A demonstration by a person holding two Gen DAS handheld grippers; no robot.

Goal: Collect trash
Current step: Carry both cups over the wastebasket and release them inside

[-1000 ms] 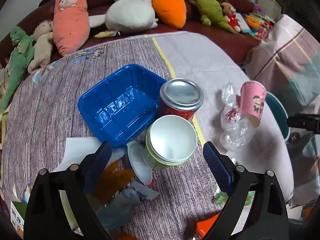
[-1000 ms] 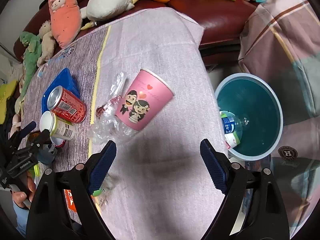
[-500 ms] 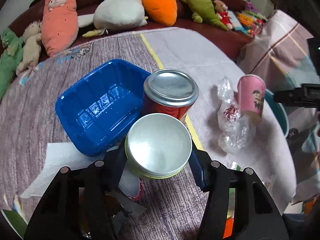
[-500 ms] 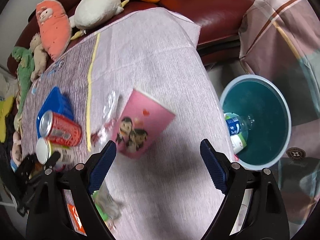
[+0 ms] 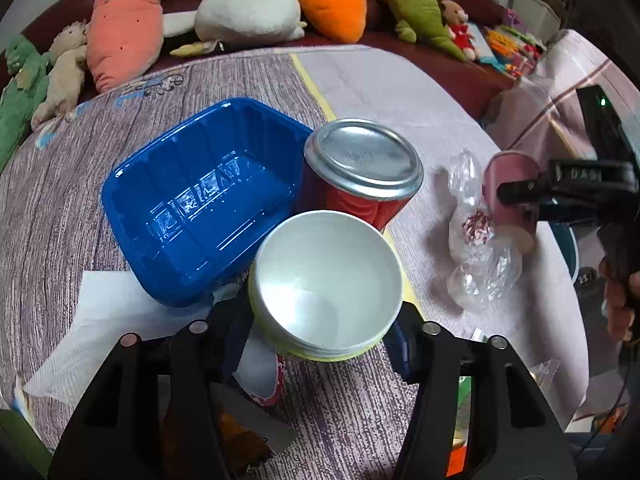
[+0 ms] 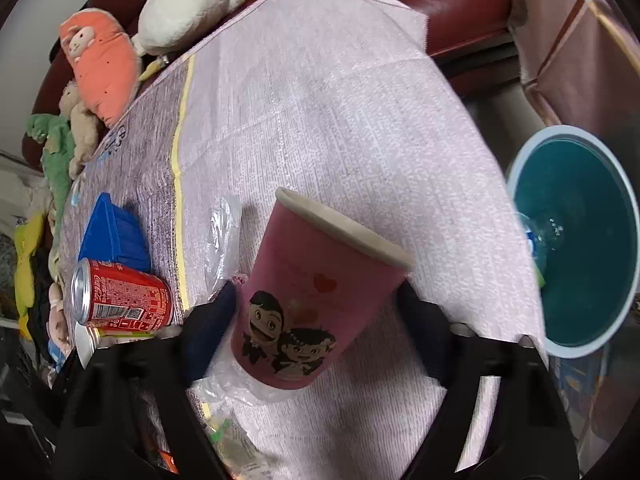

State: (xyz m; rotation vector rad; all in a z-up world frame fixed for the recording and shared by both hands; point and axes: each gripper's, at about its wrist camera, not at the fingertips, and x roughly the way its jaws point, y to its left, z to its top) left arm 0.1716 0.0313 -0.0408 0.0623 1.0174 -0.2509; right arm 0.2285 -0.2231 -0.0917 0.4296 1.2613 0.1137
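A yellow-green can (image 5: 326,280), its pale metal end toward me, stands between the fingers of my left gripper (image 5: 320,332); the jaws are closing and both pads press its sides. A red cola can (image 5: 360,168) leans right behind it. A pink paper cup (image 6: 320,288) with cartoon figures lies tilted on a crumpled clear plastic bag (image 6: 224,236). My right gripper (image 6: 316,300) straddles the cup, its jaws closing, the pads close beside the cup walls. In the left wrist view the right gripper (image 5: 520,192) covers part of the cup (image 5: 504,168).
A blue plastic tray (image 5: 200,200) sits left of the cans on white paper (image 5: 100,320). Wrappers lie under the left gripper. A teal bin (image 6: 592,280) with a bottle (image 6: 532,240) stands off the table's right edge. Plush toys (image 5: 248,12) line the sofa behind.
The left jaws closed in around the yellow-green can. The right gripper dropped toward the pink cup, which now lies between its narrowing fingers.
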